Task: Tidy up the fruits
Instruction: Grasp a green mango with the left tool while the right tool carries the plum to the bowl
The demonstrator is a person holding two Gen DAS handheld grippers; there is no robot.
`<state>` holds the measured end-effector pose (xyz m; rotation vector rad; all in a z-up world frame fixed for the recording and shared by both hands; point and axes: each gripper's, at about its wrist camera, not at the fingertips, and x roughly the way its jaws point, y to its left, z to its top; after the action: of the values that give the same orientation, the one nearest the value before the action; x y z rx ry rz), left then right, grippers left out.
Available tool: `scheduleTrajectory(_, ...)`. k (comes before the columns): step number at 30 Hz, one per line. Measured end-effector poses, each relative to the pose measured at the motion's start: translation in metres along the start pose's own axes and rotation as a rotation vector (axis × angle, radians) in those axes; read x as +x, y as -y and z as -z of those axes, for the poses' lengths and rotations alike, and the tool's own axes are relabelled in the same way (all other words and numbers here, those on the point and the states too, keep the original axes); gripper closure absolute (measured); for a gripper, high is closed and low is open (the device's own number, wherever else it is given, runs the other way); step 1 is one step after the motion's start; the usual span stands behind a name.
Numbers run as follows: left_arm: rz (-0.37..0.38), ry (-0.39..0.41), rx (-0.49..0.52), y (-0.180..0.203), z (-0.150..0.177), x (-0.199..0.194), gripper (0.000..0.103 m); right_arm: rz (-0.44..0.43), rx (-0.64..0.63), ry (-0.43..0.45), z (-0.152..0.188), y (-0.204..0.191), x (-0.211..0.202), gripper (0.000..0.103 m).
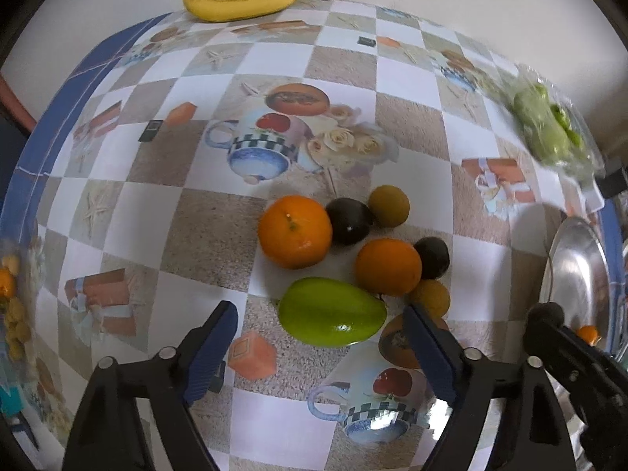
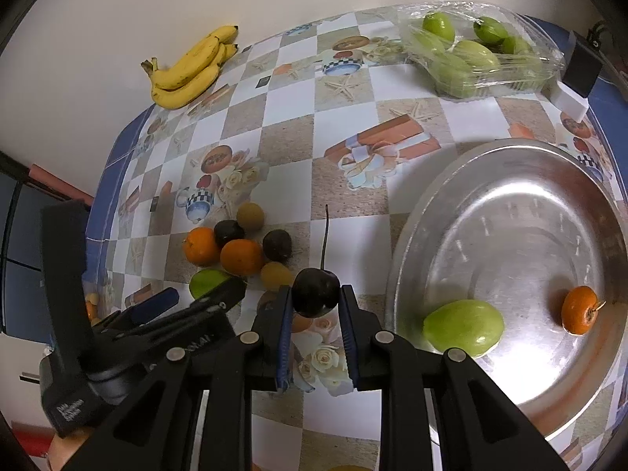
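Two items already in the steel bowl (image 2: 510,212): one green fruit (image 2: 463,327), one small orange fruit (image 2: 580,310). Step in hand, by my reading: carrying a dark cherry (image 2: 316,292) to that bowl. Right gripper (image 2: 316,306): clamped on the cherry, stem upright, above the tablecloth just left of the rim; next it must cross the rim and let go. Left gripper (image 1: 320,325): jaws wide apart, empty, over the green fruit on the table (image 1: 333,312) beside the loose pile of oranges (image 1: 295,230)
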<state>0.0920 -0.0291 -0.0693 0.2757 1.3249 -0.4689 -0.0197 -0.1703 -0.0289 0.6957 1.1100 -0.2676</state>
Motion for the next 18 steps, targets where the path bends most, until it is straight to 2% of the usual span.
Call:
scheduleTrajectory(3,-0.023,-0.003,0.021,0.003,-0.001,0.004,0.017,-0.002,-0.002,-0.002,0.001,0.000,0.000,0.079)
scheduleTrajectory(7,-0.045,-0.006,0.041,0.007,-0.004,0.010,0.024,-0.004,-0.008,-0.004,0.001,-0.001,0.000,0.079)
scheduleTrajectory(9,-0.045,-0.010,0.036,0.009,-0.006,0.014,0.025,-0.004,-0.009,-0.005,0.001,-0.001,0.000,0.079)
scheduleTrajectory(12,-0.025,-0.008,0.036,0.010,-0.007,0.014,0.033,-0.005,-0.008,-0.006,0.001,-0.001,0.000,0.079)
scheduleTrajectory(13,-0.009,-0.006,0.034,0.010,-0.006,0.014,0.040,-0.005,-0.008,-0.005,0.001,-0.001,0.000,0.079)
scheduleTrajectory(18,-0.011,-0.010,0.034,0.015,-0.007,0.015,0.042,-0.006,-0.007,-0.004,0.001,0.000,0.001,0.079)
